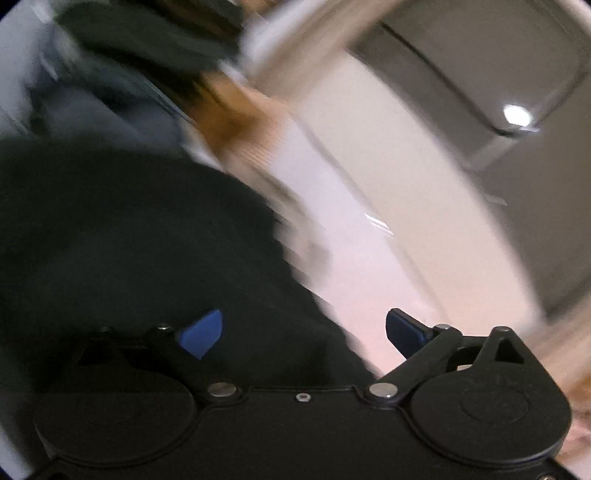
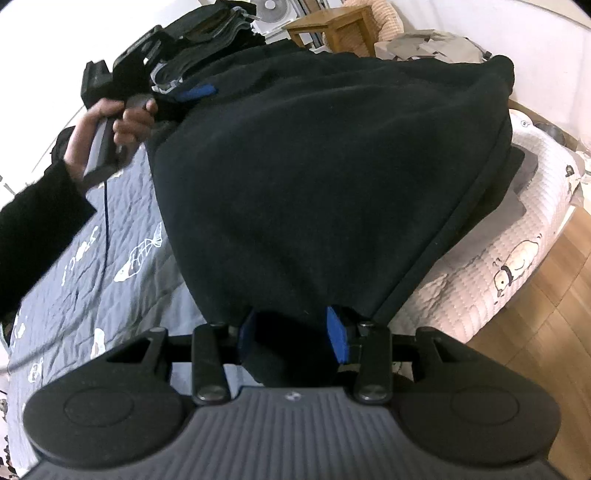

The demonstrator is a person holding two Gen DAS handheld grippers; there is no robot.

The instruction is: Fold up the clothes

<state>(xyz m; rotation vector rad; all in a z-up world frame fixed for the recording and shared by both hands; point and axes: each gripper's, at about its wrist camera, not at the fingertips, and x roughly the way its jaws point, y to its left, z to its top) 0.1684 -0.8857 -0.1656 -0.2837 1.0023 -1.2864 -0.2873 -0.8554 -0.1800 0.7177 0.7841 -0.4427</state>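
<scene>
Right wrist view, right claw [image 2: 291,334] clamping black garment [image 2: 314,166], left claw [image 1: 303,334] wide, empty

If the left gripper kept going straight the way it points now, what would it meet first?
Probably the black garment ahead of the open left gripper, though that blurred view leaves depth unclear; to its right lies only pale, indistinct surface.

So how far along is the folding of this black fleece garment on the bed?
Done: a stack of folded dark clothes sits at the bed's far end. In hand: the right gripper is shut on the near edge of the black fleece garment, which is spread over the grey quilt. The left gripper is open and empty beside it. Left: no neat fold shows yet, so most of this piece remains.
</scene>
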